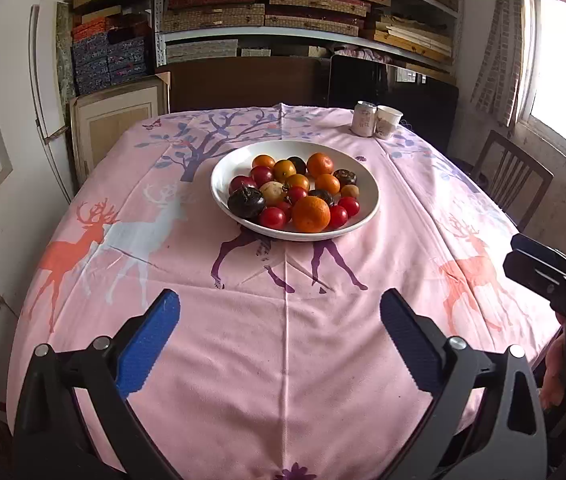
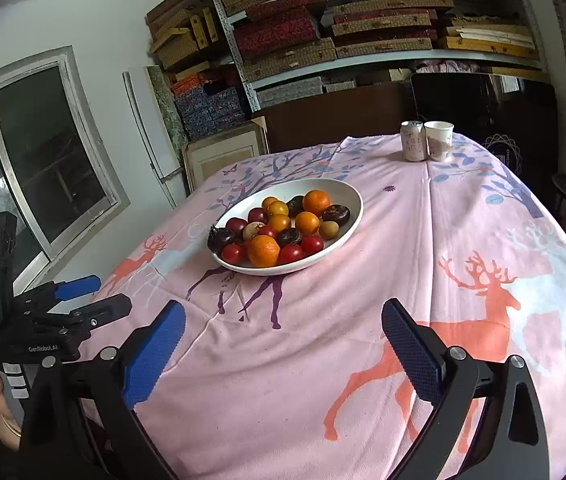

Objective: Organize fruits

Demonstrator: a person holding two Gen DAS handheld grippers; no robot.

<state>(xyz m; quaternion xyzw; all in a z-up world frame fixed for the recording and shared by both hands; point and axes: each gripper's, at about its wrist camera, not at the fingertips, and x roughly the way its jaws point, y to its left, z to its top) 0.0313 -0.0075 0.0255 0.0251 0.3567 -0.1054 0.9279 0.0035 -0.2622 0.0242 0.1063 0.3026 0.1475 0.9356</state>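
Note:
A white bowl (image 1: 367,200) sits mid-table, filled with mixed fruit: oranges (image 1: 311,214), red tomatoes (image 1: 272,218), dark purple fruits (image 1: 246,202) and a pale round one (image 1: 271,192). The bowl also shows in the right wrist view (image 2: 353,208), up and left of centre. My left gripper (image 1: 281,312) is open and empty, well short of the bowl, above the cloth. My right gripper (image 2: 283,322) is open and empty, near the table's front, right of the left one. The left gripper appears in the right wrist view (image 2: 99,294), at the left edge.
A drink can (image 1: 364,119) and a paper cup (image 1: 387,121) stand at the table's far right corner. The pink deer-print tablecloth (image 1: 283,360) covers the table. A wooden chair (image 1: 511,178) stands at the right; shelves of boxes (image 1: 307,8) line the back wall.

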